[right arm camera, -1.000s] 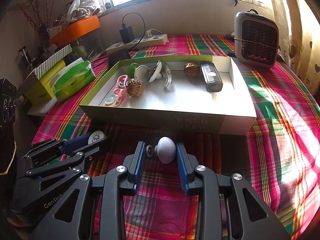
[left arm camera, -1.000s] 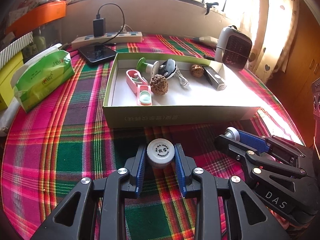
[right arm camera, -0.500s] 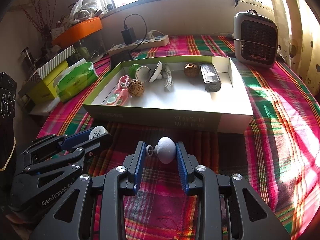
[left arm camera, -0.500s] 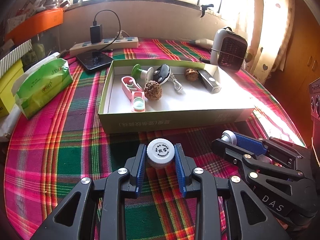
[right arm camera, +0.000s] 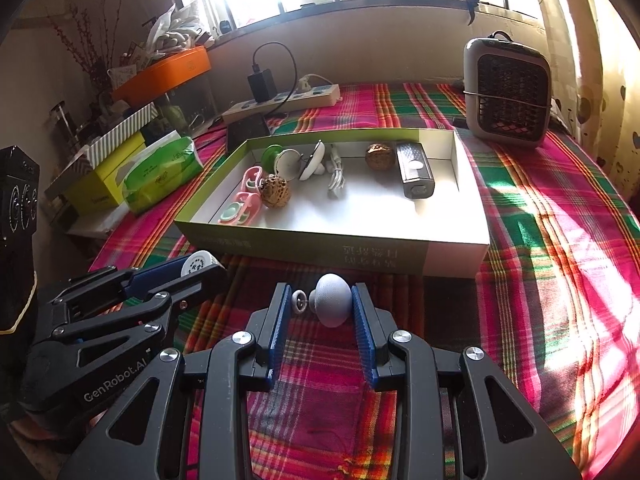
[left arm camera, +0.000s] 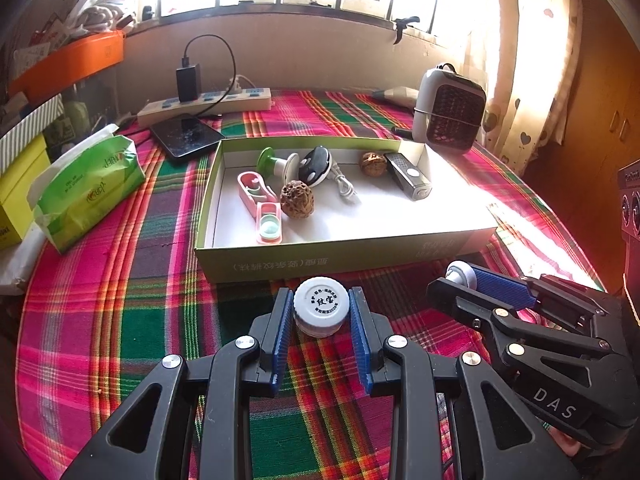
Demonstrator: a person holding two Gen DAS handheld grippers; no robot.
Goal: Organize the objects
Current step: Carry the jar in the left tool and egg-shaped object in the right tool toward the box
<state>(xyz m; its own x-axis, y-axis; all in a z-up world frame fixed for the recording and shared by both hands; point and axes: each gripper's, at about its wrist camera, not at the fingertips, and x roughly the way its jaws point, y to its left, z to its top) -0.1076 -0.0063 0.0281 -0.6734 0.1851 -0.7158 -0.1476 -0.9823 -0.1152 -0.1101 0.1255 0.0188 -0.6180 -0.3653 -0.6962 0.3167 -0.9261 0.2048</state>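
Observation:
My left gripper is shut on a small white bottle with a printed round cap, held upright just in front of the box. My right gripper is shut on a white egg-shaped piece with a small metal ring at its left. The two grippers sit side by side over the plaid cloth, and each shows in the other's view: the right gripper and the left gripper. Ahead lies a shallow green-walled box holding a pink case, two walnuts, a cabled earphone case and a silver device.
A green tissue pack and a yellow box stand at the left. A phone and a power strip with a charger lie behind the box. A small heater stands at the back right, near the curtain. A black speaker is at the far left.
Both grips are unchanged. The box and the far table sit slightly lower in both views than a second ago; the grippers have barely shifted.

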